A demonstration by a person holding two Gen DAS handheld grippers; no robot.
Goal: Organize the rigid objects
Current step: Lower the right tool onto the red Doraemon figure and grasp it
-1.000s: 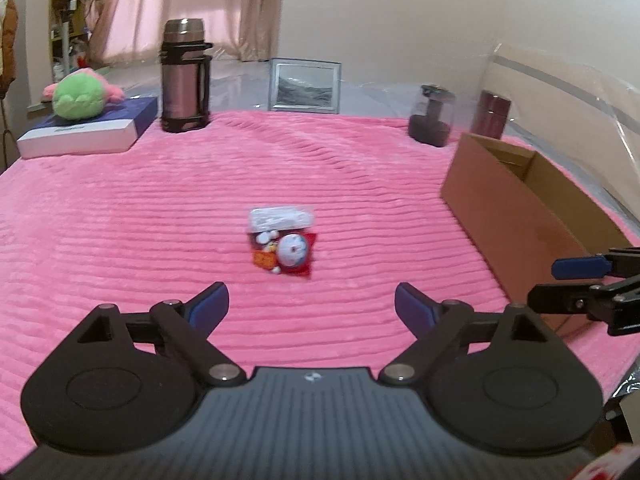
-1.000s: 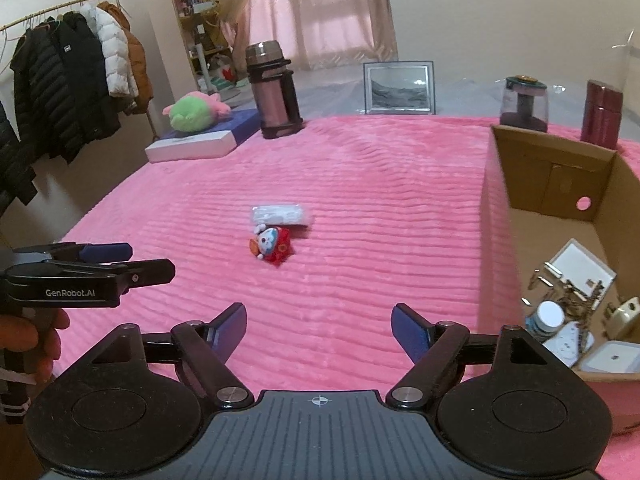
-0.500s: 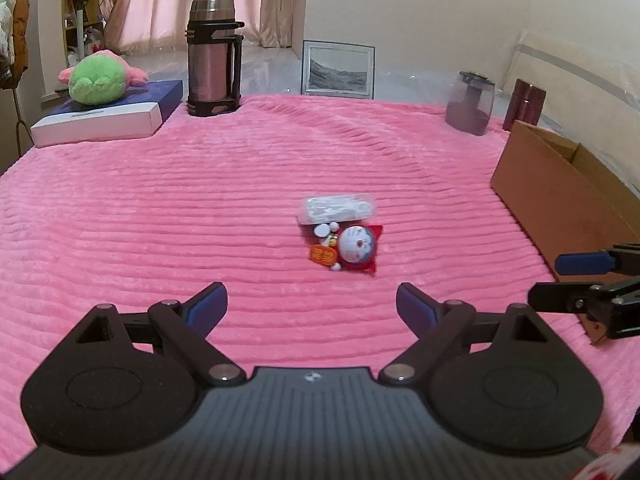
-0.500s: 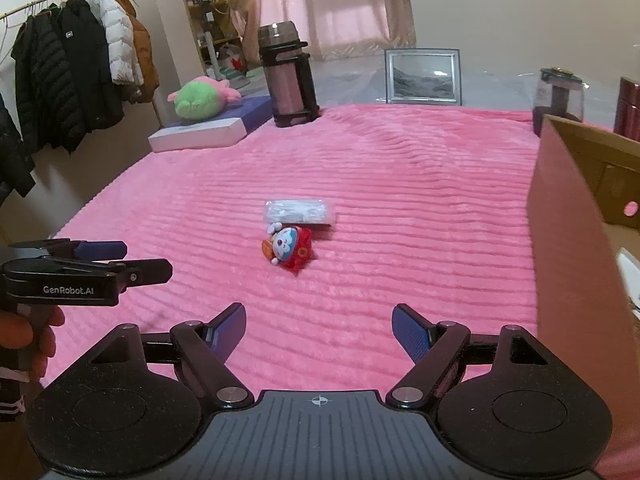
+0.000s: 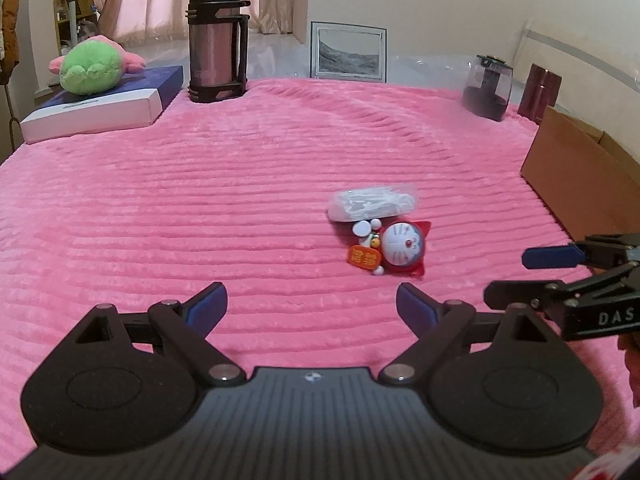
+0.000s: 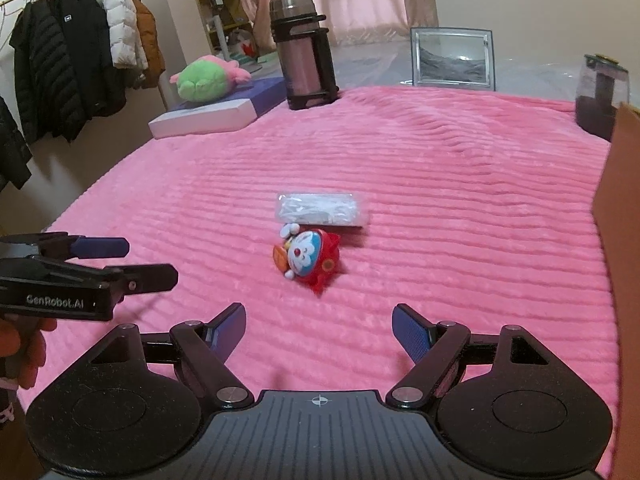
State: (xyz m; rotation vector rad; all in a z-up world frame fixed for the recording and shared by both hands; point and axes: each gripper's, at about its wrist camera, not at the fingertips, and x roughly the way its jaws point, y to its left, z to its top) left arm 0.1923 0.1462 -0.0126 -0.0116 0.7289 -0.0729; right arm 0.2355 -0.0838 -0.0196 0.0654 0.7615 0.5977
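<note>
A small red and blue Doraemon toy (image 5: 394,249) lies on the pink blanket (image 5: 200,200), with a clear packet of white items (image 5: 372,204) just behind it. Both also show in the right wrist view, the toy (image 6: 310,258) and the packet (image 6: 320,210). My left gripper (image 5: 311,307) is open and empty, short of the toy and to its left. My right gripper (image 6: 319,330) is open and empty, just in front of the toy. A brown cardboard box (image 5: 580,176) stands at the right; its inside is hidden.
At the back stand a steel thermos (image 5: 216,38), a framed picture (image 5: 349,53), a dark glass jar (image 5: 487,88) and a maroon tin (image 5: 540,90). A green plush (image 5: 94,66) lies on a flat box (image 5: 100,106) at the back left. Coats (image 6: 72,64) hang at the left.
Both grippers have swung left, so the toy and packet sit further right in view and the box has slid toward the right edge. The right gripper has come closer to the toy.
</note>
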